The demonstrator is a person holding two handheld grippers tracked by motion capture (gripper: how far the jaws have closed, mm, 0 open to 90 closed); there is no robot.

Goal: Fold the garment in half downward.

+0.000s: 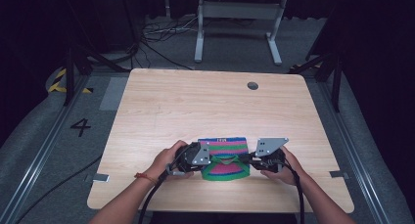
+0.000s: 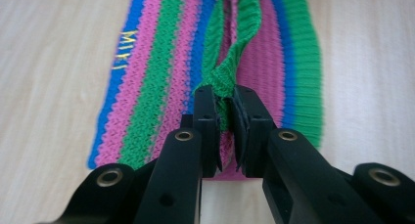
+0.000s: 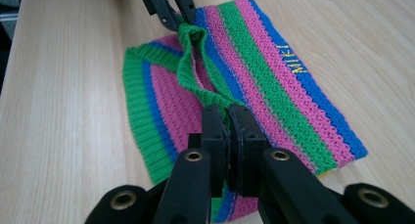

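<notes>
Counter (image 1: 195, 106) of pale wood carries the one piece of work: a striped knitted garment (image 1: 222, 160), banded in pink, green and blue with small yellow lettering near one edge, lying flat close to the person's side, between the two hands. No box, basket or other container stands on the counter, so nothing is held in one.

From the left, the left gripper (image 2: 224, 99) has its jaws pinched narrow on the green ribbed hem (image 2: 230, 62), which rises off the fabric in a twisted fold. From the right, the right gripper (image 3: 227, 114) grips the same green hem with its jaws closed just as tight, and the hem runs taut between the two pinch points.

The step in hand looks like folding or turning the garment by its hem. The next move likely calls for both hands to travel together and at equal height, keeping the hem stretched evenly, so the knit lands square rather than bunched.
</notes>
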